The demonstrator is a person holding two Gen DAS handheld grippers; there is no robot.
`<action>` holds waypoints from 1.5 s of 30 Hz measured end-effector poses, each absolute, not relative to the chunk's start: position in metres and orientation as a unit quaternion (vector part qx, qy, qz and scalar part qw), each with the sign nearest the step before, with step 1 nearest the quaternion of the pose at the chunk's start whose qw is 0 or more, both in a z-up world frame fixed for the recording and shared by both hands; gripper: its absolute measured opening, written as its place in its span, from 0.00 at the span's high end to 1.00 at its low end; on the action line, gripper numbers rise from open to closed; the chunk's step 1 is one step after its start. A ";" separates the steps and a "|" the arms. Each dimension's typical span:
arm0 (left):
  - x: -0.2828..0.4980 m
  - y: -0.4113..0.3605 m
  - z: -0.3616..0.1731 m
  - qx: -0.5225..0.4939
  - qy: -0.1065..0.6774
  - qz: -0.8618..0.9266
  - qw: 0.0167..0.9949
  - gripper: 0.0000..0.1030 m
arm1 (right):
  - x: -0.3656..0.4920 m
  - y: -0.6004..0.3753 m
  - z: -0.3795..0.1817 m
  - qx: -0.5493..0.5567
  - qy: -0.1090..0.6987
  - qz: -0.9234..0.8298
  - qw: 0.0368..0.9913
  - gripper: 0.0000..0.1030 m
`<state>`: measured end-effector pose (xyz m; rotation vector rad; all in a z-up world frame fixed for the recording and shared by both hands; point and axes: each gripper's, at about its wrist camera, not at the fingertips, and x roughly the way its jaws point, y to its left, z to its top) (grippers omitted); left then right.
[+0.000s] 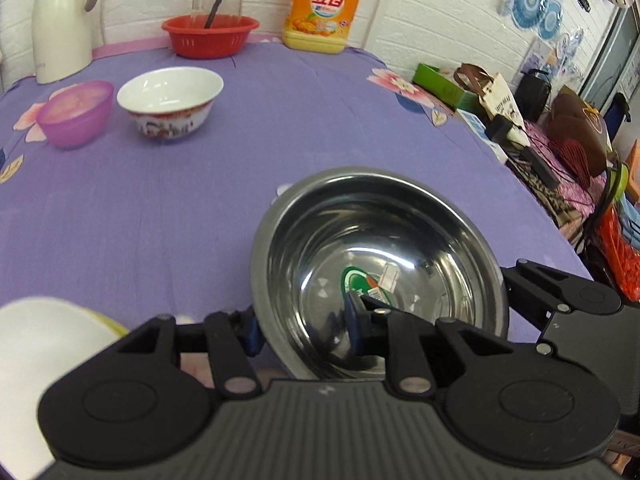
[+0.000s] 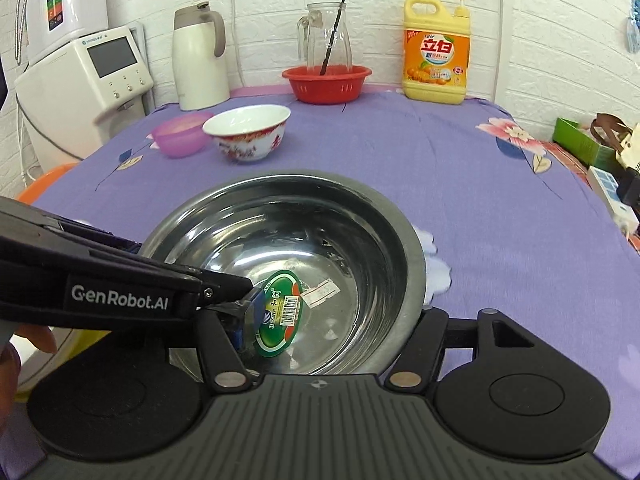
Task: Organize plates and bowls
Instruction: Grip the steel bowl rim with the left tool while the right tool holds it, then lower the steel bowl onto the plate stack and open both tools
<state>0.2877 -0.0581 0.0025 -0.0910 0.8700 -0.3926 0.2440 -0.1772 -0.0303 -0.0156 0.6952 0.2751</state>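
The steel bowl (image 1: 380, 272) is pinched at its near left rim by the left gripper (image 1: 304, 326), one blue pad outside the wall, the other inside, jaws pressed tight on the metal. On the bowl's other side the right gripper (image 2: 328, 334) is seen with jaws spread wide, the bowl lying between them, contact not discernible. The bowl sits low over the purple-clothed counter (image 1: 160, 208). Farther back, a white patterned bowl (image 1: 170, 100) and a pink bowl (image 1: 76, 114) are set side by side.
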 end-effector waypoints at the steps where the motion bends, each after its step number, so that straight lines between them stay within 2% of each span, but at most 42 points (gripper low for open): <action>1: 0.284 -0.058 0.001 -0.043 0.420 -0.193 0.886 0.80 | 0.239 -0.177 -0.031 -0.008 0.341 0.133 0.931 0.01; 20: 0.279 -0.074 -0.015 -0.022 0.421 -0.216 0.881 0.79 | 0.219 -0.189 -0.045 0.012 0.359 0.123 0.925 0.00; 22: 0.279 -0.071 -0.013 -0.027 0.419 -0.214 0.882 0.71 | 0.218 -0.195 -0.044 0.031 0.360 0.127 0.924 0.00; 23: 0.279 -0.067 -0.011 -0.034 0.414 -0.209 0.885 0.55 | 0.217 -0.199 -0.044 0.042 0.359 0.124 0.924 0.00; 24: 0.279 -0.062 -0.007 -0.042 0.406 -0.207 0.889 0.35 | 0.217 -0.203 -0.043 0.050 0.357 0.120 0.925 0.00; 26: 0.277 -0.053 0.004 -0.059 0.388 -0.200 0.898 0.23 | 0.213 -0.211 -0.040 0.059 0.349 0.113 0.928 0.00; 32: 0.282 -0.037 0.033 -0.061 0.348 -0.180 0.918 0.17 | 0.211 -0.231 -0.018 0.073 0.318 0.095 0.940 0.00; 35: 0.287 -0.024 0.039 -0.072 0.340 -0.159 0.924 0.05 | 0.218 -0.233 -0.009 0.068 0.312 0.095 0.943 0.00; 40: 0.295 0.001 0.043 -0.081 0.337 -0.125 0.930 0.04 | 0.240 -0.228 0.000 0.069 0.316 0.109 0.940 0.00; 45: 0.302 0.022 0.042 -0.086 0.332 -0.097 0.934 0.03 | 0.274 -0.214 0.005 0.083 0.361 0.126 0.920 0.00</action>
